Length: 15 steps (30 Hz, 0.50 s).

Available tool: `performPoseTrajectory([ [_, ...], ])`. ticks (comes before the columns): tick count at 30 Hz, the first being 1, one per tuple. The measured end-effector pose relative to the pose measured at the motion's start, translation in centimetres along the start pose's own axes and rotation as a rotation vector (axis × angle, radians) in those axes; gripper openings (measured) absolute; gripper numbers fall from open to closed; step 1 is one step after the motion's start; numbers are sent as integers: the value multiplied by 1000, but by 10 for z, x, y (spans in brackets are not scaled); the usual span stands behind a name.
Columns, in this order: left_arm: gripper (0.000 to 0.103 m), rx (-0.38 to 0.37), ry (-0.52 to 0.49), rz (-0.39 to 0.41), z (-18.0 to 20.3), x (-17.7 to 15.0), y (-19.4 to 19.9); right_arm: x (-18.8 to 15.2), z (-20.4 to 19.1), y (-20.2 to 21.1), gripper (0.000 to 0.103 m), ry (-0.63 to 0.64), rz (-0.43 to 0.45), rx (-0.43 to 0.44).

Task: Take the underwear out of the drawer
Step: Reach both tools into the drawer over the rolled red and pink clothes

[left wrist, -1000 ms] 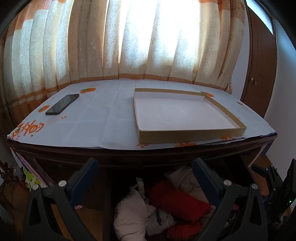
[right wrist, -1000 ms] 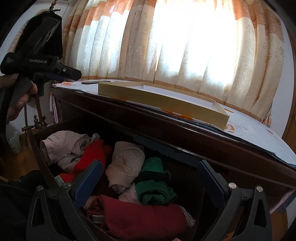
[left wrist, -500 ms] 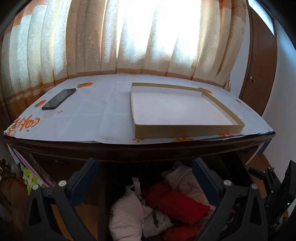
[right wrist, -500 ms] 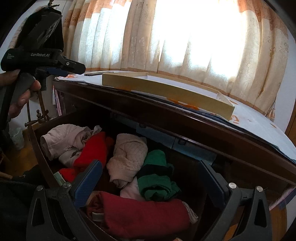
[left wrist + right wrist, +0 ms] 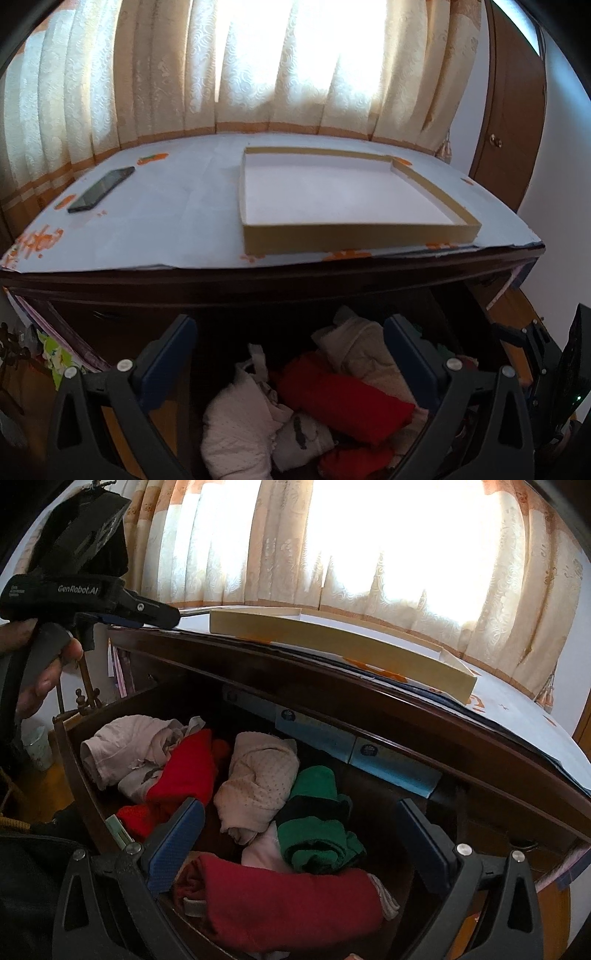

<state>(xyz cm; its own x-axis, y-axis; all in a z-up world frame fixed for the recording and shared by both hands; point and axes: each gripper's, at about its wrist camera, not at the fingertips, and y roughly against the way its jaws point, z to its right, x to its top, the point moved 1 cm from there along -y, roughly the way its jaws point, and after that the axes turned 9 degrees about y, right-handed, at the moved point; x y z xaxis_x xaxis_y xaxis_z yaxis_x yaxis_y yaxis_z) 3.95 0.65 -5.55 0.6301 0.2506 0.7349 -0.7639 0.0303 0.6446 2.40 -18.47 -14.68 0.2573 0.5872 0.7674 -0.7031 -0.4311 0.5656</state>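
The dark wooden drawer (image 5: 79, 768) stands pulled out, full of rolled underwear: a pale pink roll (image 5: 255, 779), a green one (image 5: 317, 827), a bright red one (image 5: 184, 771) and a dark red one (image 5: 288, 901) nearest me. My right gripper (image 5: 299, 838) hangs open just above the drawer's near side, nothing between its blue pads. My left gripper (image 5: 291, 350) is open too, held higher over the drawer's left part, above a white roll (image 5: 240, 424) and a red roll (image 5: 343, 402). In the right wrist view a hand holds the left gripper (image 5: 159, 614) at table height.
A shallow tan box lid (image 5: 351, 236) lies empty on the white paper-covered tabletop (image 5: 166, 221), with a black phone (image 5: 99, 188) at its left. Curtains (image 5: 258, 74) close the back. A wooden door (image 5: 513, 122) stands at right. Blue drawer labels (image 5: 332, 738) sit under the table edge.
Both grippers have come closer to the drawer and a little lower; the clothes fill more of each view. Nothing has been grasped.
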Motion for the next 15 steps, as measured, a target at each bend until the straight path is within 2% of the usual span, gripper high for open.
performPoseTrajectory([
  [7,103,-33,29,-144,4,-22,-35,-1,4,-1,103,-29,-10,11],
  [15,103,-68,77,-257,4,-40,-59,-4,13,-3,103,-99,-22,40],
])
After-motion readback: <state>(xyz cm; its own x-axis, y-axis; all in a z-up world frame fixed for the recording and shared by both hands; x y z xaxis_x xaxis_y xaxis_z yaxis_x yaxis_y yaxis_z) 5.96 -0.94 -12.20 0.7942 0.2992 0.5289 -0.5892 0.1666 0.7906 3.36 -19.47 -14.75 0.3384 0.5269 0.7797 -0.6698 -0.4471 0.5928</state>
